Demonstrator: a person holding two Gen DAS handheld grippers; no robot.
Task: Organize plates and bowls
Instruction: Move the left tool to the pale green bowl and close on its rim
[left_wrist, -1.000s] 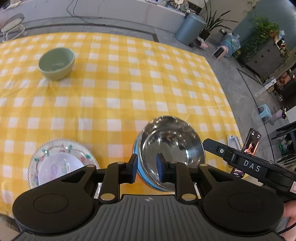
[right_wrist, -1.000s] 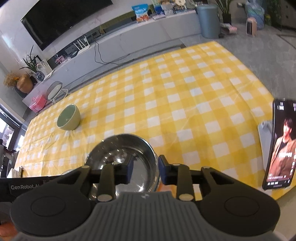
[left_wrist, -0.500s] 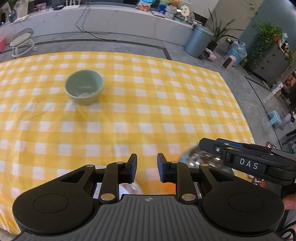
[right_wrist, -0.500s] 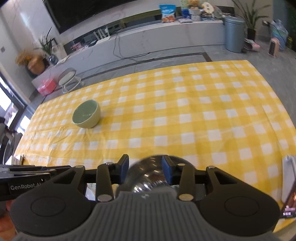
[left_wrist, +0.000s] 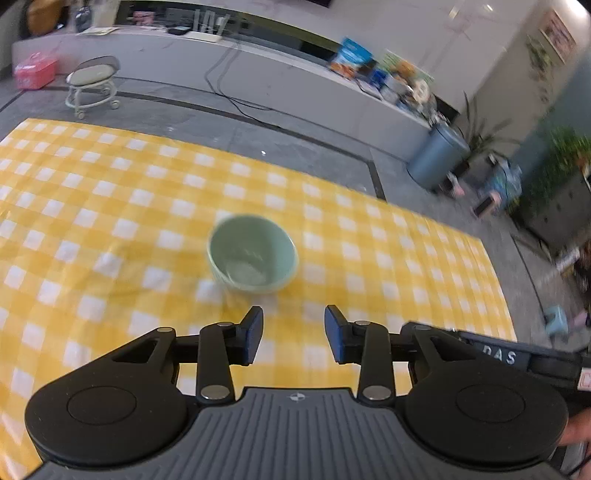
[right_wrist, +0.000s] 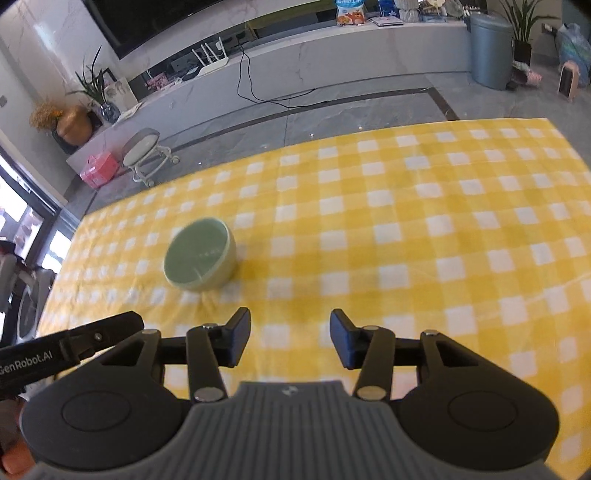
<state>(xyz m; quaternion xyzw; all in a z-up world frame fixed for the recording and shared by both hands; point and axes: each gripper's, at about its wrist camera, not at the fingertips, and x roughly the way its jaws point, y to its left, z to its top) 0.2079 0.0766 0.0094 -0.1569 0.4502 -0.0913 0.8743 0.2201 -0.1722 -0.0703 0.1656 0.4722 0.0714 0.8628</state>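
A pale green bowl (left_wrist: 253, 258) stands upright on the yellow checked tablecloth (left_wrist: 110, 206). In the left wrist view it lies just beyond my left gripper (left_wrist: 293, 334), which is open and empty, with the bowl slightly left of centre. In the right wrist view the green bowl (right_wrist: 199, 258) sits ahead and to the left of my right gripper (right_wrist: 290, 341), which is also open and empty. The steel bowl and the patterned plate are out of view.
The right gripper's body (left_wrist: 517, 358) shows at the lower right of the left wrist view; the left gripper's body (right_wrist: 55, 354) shows at the lower left of the right wrist view. Beyond the far table edge are a rolling stool (right_wrist: 147, 155), a grey bin (right_wrist: 489, 51) and a long counter.
Both grippers have lifted away from the steel bowl and opened wider. Both views have swung up and forward, so the green bowl is nearer and the steel bowl and plate dropped out of view.
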